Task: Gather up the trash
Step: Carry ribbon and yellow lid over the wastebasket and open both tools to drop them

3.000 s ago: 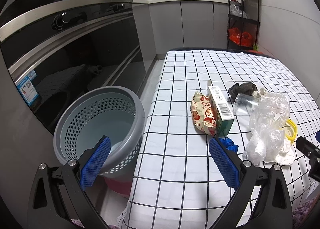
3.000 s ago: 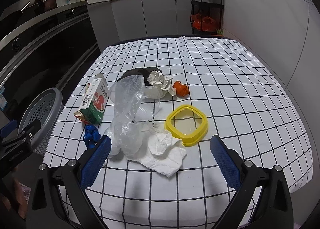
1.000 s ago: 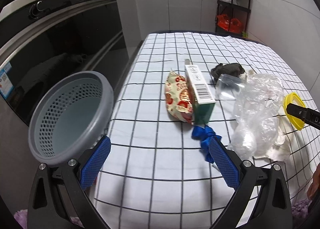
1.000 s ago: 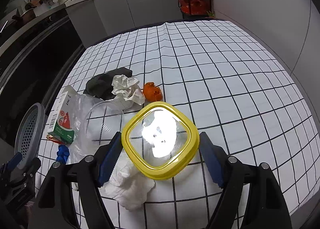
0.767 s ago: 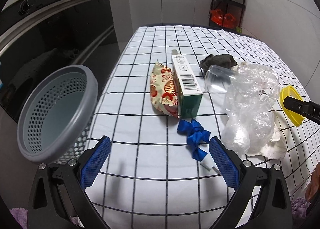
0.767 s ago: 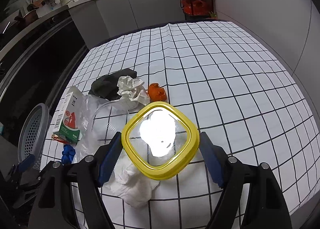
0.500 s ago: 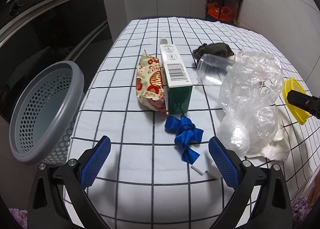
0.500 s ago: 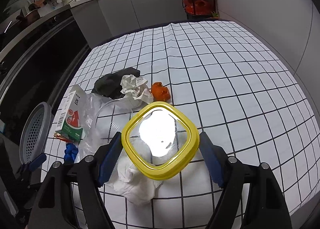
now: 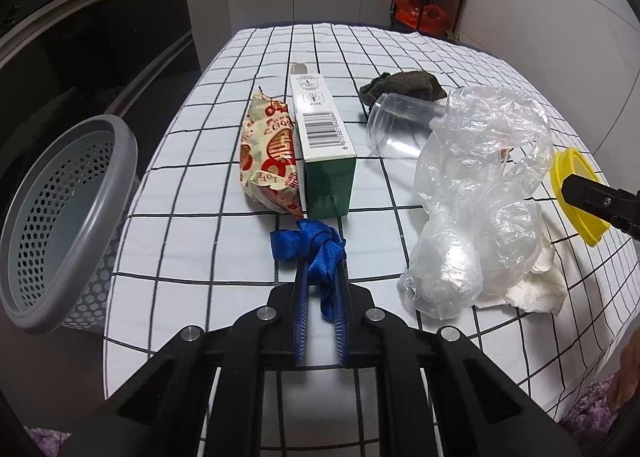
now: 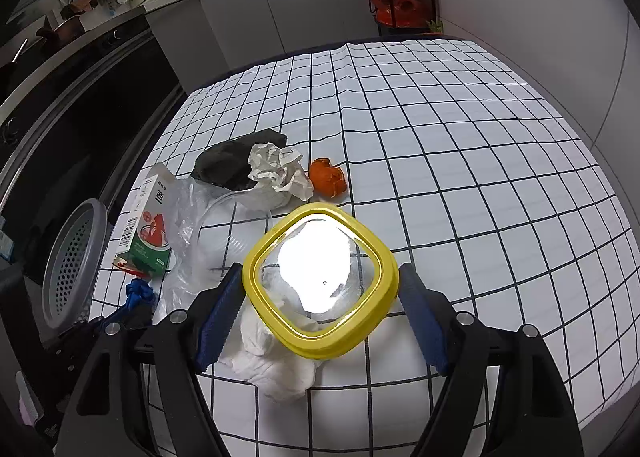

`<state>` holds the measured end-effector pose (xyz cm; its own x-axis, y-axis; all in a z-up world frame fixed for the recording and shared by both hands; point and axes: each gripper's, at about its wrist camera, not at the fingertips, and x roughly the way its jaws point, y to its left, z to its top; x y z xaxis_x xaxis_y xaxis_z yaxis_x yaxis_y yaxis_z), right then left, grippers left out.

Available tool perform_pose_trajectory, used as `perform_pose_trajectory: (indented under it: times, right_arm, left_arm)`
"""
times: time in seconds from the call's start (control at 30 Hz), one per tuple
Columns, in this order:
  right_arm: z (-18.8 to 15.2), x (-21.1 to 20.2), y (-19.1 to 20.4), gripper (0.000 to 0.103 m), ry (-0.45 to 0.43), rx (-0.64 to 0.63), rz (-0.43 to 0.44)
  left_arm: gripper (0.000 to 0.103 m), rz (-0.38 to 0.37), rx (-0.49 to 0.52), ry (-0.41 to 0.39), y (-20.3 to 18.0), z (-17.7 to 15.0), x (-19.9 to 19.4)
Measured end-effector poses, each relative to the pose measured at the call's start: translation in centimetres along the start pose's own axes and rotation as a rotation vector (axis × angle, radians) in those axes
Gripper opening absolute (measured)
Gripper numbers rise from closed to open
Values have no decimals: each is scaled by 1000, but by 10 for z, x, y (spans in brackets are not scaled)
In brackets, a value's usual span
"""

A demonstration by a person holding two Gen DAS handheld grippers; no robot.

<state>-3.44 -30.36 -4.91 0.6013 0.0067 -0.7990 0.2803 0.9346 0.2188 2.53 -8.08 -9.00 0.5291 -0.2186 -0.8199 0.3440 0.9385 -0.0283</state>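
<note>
On the checked tablecloth [image 9: 192, 257] lies a knotted blue ribbon [image 9: 308, 245]. My left gripper [image 9: 320, 273] has its jaws closing, and the pads press on the ribbon's tail. My right gripper [image 10: 320, 277] is shut on a yellow-rimmed clear lid [image 10: 316, 257], held just above the cloth; the lid [image 9: 560, 177] also shows at the right of the left wrist view. A grey perforated basket [image 9: 60, 217] stands off the table's left edge.
Loose on the cloth are a snack wrapper [image 9: 268, 161], a green-white carton [image 9: 324, 145], a clear cup [image 9: 400, 129], a crumpled plastic bag [image 9: 480, 185], white tissue [image 9: 536, 285], a dark cloth [image 9: 404, 83], crumpled paper [image 10: 276, 169] and orange peel [image 10: 328, 177]. Dark oven fronts run along the left.
My left gripper came down and forward over the blue ribbon, and its wide-open jaws have closed on it. The right gripper keeps the yellow lid where it was.
</note>
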Motion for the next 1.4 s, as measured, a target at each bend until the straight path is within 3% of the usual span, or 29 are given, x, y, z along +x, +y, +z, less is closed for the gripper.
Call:
perform_pose_trajectory:
  times: [0.23,0.37,0.53,0.67,0.8,1.03,1.4]
  right_arm:
    - [-3,-20,7,74,-32,-10,6]
    - [-2,-35,22,74,-56,-33,23]
    - [3,-47,65,74,-69,-100,88]
    - [7,-48,112,74,-67,-147,178]
    - [12,-36,172,74,-60,-206,255]
    - [21,4,269,74,2,-312,367]
    - [13,66,337,74,126,-411,418]
  left_arm:
    - [11,33,2,-37,18,3,-36]
    - [11,60,-17,-88,47,11,-69]
    - [11,123,-46,-153,90,23,-109]
    - [11,221,-70,-174,139,29,-126]
    - [11,285,-127,-179,190,35,-127]
    - [11,326,-223,-166,246,39,-117]
    - [11,298,-295,-73,279,36,-88]
